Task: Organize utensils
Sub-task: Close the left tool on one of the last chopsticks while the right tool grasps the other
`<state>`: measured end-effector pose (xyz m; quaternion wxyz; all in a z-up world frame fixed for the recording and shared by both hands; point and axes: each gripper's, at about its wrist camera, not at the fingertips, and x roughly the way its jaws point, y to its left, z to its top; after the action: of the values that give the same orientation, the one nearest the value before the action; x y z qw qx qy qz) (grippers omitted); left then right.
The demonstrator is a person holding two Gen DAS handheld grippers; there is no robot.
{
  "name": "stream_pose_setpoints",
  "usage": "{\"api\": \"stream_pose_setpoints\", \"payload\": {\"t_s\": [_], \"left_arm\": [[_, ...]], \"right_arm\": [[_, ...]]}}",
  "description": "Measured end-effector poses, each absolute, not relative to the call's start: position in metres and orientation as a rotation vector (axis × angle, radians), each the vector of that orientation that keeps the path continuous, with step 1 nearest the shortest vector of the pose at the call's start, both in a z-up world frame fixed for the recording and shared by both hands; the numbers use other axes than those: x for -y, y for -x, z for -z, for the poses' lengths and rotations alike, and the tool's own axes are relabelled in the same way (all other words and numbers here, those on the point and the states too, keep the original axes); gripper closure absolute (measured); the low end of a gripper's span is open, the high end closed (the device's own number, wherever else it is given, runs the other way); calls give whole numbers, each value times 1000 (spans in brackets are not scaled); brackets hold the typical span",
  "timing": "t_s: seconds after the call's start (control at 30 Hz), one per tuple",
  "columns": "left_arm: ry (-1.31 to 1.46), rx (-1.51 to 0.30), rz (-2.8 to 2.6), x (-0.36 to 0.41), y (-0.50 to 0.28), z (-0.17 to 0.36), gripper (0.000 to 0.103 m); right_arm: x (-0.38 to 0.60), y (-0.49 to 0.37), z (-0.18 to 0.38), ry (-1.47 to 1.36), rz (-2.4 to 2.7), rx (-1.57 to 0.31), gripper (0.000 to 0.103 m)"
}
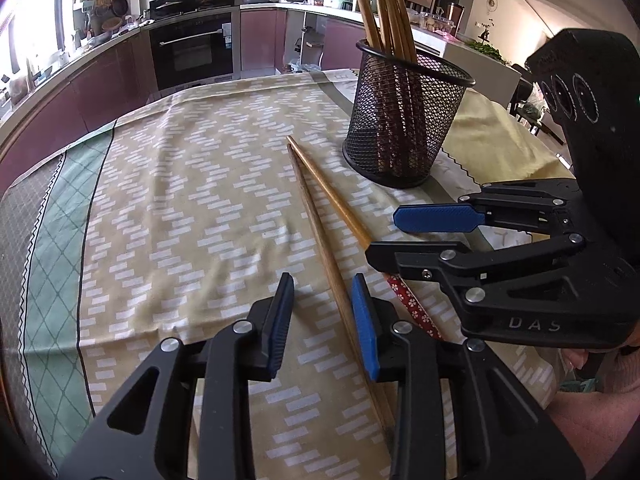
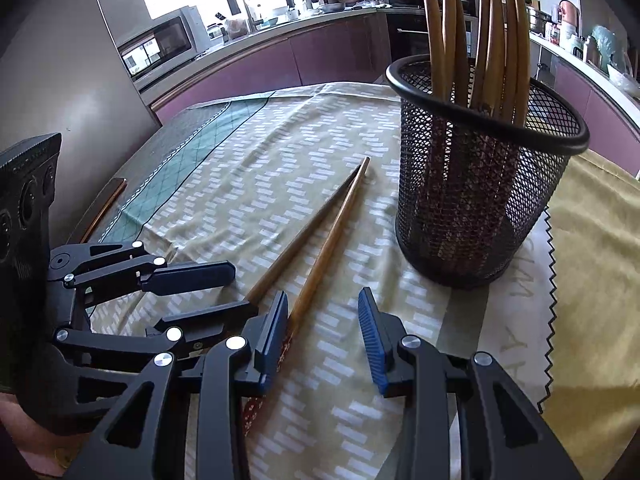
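We hold both tongs low over the tablecloth [image 1: 180, 208]. Left gripper [image 1: 323, 320]: jaws apart, straddling one chopstick [image 1: 320, 248] w/o pinching. Right gripper [image 2: 323, 334]: jaws apart, 2nd chopstick [image 2: 332, 236] just beside its left pad, touching or not we can't tell. Both sticks lie flat, far tips meeting near the mesh holder [image 2: 480, 184], which stands upright w/ more chopsticks. Open cloth to the left; table edge well off.
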<state>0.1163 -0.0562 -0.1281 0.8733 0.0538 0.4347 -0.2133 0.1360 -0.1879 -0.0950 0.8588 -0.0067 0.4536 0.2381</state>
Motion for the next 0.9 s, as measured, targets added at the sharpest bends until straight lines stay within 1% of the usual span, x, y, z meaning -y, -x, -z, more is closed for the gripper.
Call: {"api": "stream_pose_setpoints", "payload": {"t_s": [0.17, 0.27, 0.43, 0.7, 0.9], "left_arm": [[-120, -907, 437, 58, -121, 128, 73], [-118, -906, 434, 58, -124, 128, 76], [-111, -909, 426, 57, -129, 129, 82], [-106, -914, 417, 60, -139, 128, 82], [-100, -911, 403, 62, -144, 129, 85]], "right_arm": [[182, -145, 96, 34, -481, -943, 69], [182, -152, 97, 22, -470, -941, 74], [187, -159, 98, -5, -458, -943, 84], [190, -162, 99, -29, -449, -942, 86], [196, -161, 101, -65, -440, -935, 92]]}}
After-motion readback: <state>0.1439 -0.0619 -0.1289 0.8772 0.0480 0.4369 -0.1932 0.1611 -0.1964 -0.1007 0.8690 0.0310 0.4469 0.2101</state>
